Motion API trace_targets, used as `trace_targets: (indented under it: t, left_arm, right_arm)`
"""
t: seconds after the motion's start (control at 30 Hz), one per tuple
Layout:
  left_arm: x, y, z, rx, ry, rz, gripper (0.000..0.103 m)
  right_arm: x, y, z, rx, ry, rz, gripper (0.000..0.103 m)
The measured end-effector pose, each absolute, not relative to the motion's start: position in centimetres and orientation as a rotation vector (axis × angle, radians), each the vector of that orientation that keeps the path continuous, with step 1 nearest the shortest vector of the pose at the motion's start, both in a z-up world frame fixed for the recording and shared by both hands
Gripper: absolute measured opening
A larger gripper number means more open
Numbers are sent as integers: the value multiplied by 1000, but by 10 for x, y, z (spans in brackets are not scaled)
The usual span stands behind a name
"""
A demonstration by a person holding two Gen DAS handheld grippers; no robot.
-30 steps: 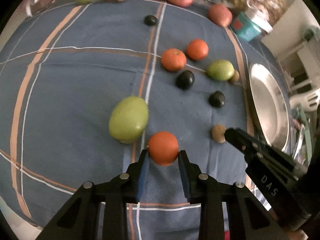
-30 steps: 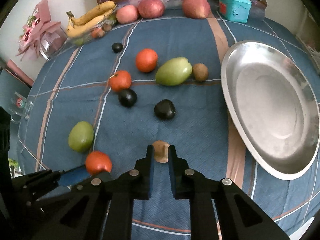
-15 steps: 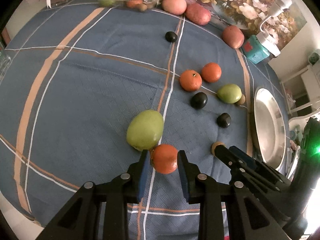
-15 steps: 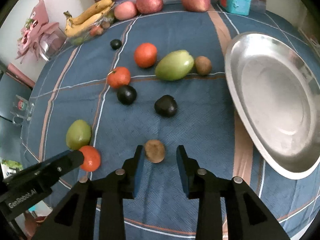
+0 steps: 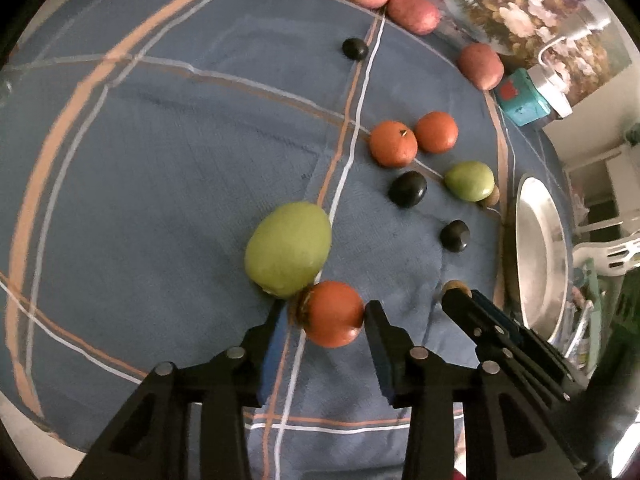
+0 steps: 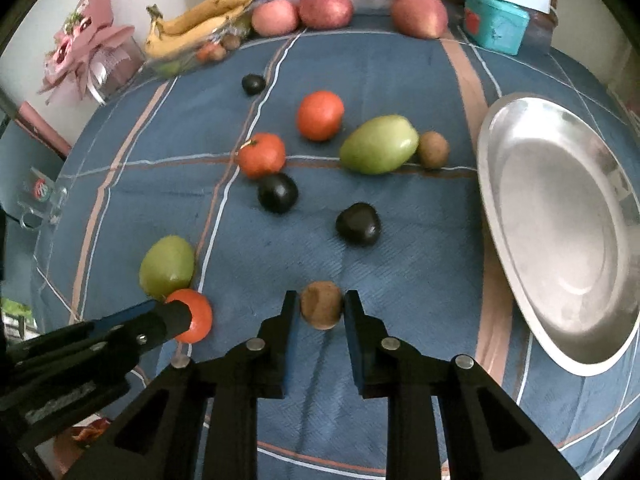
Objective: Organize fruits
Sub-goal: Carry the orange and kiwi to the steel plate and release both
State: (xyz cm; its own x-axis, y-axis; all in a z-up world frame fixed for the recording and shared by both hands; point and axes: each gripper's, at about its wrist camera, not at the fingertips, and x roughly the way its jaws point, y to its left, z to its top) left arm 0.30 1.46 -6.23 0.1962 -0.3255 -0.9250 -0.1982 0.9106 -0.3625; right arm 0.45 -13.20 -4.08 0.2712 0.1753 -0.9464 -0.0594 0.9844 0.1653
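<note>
**Gripper construction**

Left gripper (image 5: pixel 326 316) and right gripper (image 6: pixel 322 308): matte black angular frames with triangular cut-outs are shown. Round silver screws are set along each finger. Blue pads (image 6: pixel 358 344) line the inner faces.
</note>
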Motion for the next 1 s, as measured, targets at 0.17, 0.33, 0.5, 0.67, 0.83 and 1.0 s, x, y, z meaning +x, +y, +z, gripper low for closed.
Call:
trace_targets:
  t: [0.17,0.33,0.5,0.67,0.83,1.0]
  left_arm:
    - [2,6,-60,-416,1370,-112,36]
    - [3,-5,-50,-391,1329,-147,36]
    - [6,-22,-30,-356,1235,-185,36]
    - [17,-55,-18,-324,1183,-279,36]
    - [34,-108,-6,-276,1155,-418,36]
    - [53,-161,-3,-204,1133,-524,37]
  right_arm:
    - [1,-145,-37,143,1283,130,23]
    - [-1,-157,-31,192,1261,125,23]
    - [-4,-176,-13,236,1180,80,23]
    - [-6,-210,6,230,1084,-123,23]
    - [-8,-251,-1,266,1090,-276,23]
    - [-13,-280,-10,287,1107,-339,24]
